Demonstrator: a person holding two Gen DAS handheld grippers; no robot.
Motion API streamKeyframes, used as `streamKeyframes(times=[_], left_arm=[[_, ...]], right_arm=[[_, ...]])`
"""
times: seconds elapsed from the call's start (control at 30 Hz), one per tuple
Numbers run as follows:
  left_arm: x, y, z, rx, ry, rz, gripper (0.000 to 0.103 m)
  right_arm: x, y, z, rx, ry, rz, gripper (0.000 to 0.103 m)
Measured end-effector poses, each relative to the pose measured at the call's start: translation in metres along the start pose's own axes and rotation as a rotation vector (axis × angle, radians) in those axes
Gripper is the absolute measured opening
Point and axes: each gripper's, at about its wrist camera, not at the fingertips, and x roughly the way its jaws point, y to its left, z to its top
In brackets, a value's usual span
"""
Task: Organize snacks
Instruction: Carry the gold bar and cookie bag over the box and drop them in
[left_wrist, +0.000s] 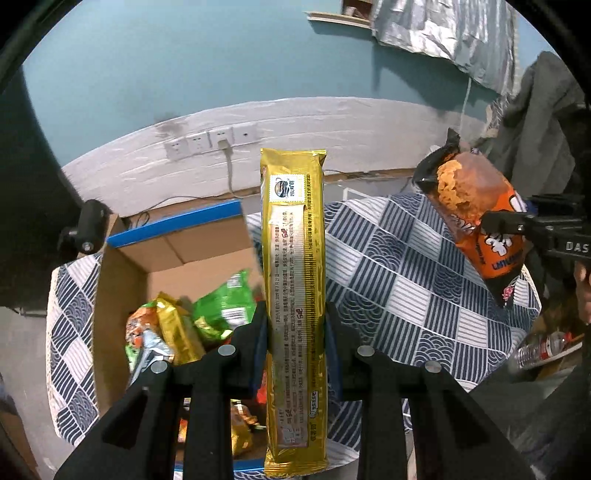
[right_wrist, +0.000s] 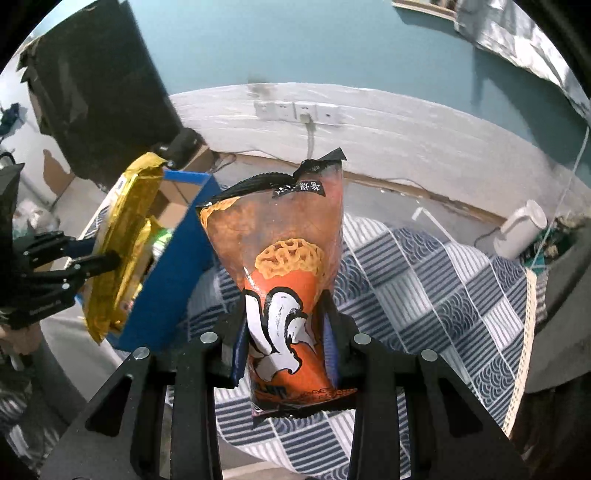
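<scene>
The left gripper (left_wrist: 295, 332) is clamped on a long gold snack packet (left_wrist: 295, 295), its pads pressing the packet's two long edges a little below the middle. The packet stands upright between the fingers and reaches well beyond the tips. Below and to the left of this claw sits an open cardboard box (left_wrist: 122, 288) with a blue outer wall, holding green, gold and orange snack bags (left_wrist: 221, 306).

The right gripper (right_wrist: 286, 332) is closed on an orange snack bag (right_wrist: 280, 258), gripping its lower half; the black crimped top points away from the claw. Both packets hang in the air above a table covered with a blue-and-white patterned cloth (right_wrist: 424, 288). At the right edge a pale jug-like object (right_wrist: 521, 229) stands, too blurred to name surely.
</scene>
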Motion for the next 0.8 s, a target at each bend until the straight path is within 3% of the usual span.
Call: streamKeyframes(times=[0.3,0.63,0.8], left_arm=[[-0.01,0.044,-0.007,-0.061,-0.016,0.021,0.028],[-0.008,0.092,-0.024,-0.115,-0.002,0.059,0.028],[-0.002,0.112,-0.028,-0.112,-0.009,0.123,0.028]], right_arm=[[0.009,0.044,0.027,-0.037,0.0,0.045,0.031],[0.045,0.094,0.049,-0.08,0.05,0.089,0.031],[0.066,0.117,0.057,-0.102,0.075,0.103,0.031]])
